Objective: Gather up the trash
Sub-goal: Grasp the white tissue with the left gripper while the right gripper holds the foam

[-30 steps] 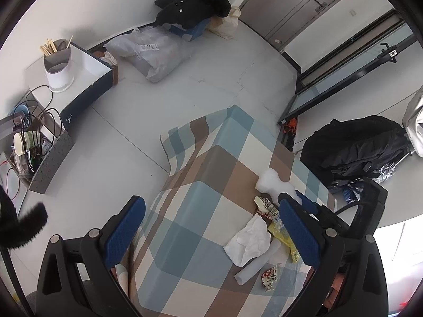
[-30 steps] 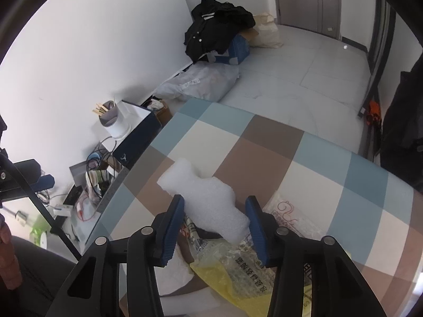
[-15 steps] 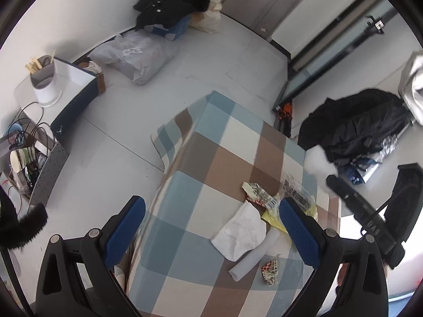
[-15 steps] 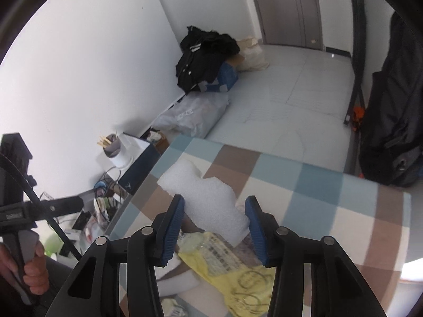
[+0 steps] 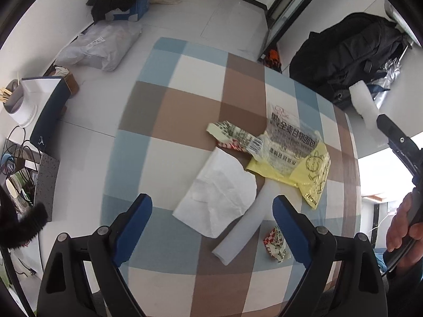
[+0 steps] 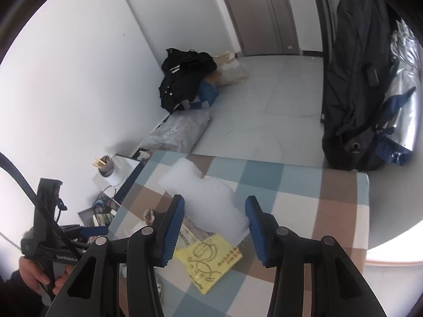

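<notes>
Checked tablecloth (image 5: 185, 100) fills mid-scene; far half bare, far edge dropping to open floor (image 5: 206, 15). Black backpack (image 5: 351, 50) off far-right corner. Trash clustered near right: white tissue (image 5: 219, 192), yellow bag (image 5: 306, 169) overlapping clear printed wrapper (image 5: 288, 134), white tube (image 5: 243, 229) near, small red-checked wrapper (image 5: 275, 240) beside it. Left gripper (image 5: 211, 227) above tissue and tube, jaws closing, pads not yet pressing anything. Right gripper (image 6: 215, 222) clamped on white foam piece (image 6: 203, 192), raised above table's right edge.
</notes>
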{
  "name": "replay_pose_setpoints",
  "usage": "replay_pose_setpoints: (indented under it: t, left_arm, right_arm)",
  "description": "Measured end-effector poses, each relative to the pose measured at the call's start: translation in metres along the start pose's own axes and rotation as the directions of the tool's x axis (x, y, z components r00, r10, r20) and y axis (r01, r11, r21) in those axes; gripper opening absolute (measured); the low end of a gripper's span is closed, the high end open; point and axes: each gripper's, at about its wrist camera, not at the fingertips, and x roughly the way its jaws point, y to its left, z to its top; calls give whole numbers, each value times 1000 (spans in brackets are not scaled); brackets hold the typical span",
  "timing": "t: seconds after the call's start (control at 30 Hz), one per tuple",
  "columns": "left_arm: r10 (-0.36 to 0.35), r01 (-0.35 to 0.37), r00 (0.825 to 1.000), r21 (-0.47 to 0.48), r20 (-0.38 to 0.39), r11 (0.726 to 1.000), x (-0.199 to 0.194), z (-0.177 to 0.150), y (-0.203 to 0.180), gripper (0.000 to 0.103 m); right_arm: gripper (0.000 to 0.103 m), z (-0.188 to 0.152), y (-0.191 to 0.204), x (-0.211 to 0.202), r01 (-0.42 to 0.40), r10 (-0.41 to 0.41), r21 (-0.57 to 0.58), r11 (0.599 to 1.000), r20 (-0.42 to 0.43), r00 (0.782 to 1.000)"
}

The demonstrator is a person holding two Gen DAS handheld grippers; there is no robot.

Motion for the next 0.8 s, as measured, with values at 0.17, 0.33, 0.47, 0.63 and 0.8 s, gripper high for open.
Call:
replay_pose_setpoints:
  t: [0.17, 0.33, 0.47, 0.63, 0.8]
  left_arm:
    - [94, -94, 995, 11, -11, 995, 12, 0, -8, 78]
    - [132, -130, 991, 44, -24, 990, 21, -5, -20, 76]
    - [200, -199, 980, 88, -5, 976, 23, -5, -26, 65]
    - [246, -245, 969, 105, 3, 964, 23, -4, -27, 43]
    - [260, -259, 966, 126, 8, 958, 23, -5, -30, 23]
  right_arm:
    - [46, -6, -16, -9, 11, -11, 23, 1000, -1, 1000]
    - [46, -10, -28, -20, 13, -13, 36, 999, 3, 1000]
    - [46, -12, -33, -24, 11, -12, 36, 999, 6, 1000]
    - [46, -16, -38, -29, 14, -14, 38, 999, 4, 1000]
    - [46, -18, -42, -31, 24, -24, 43, 999, -6, 1000]
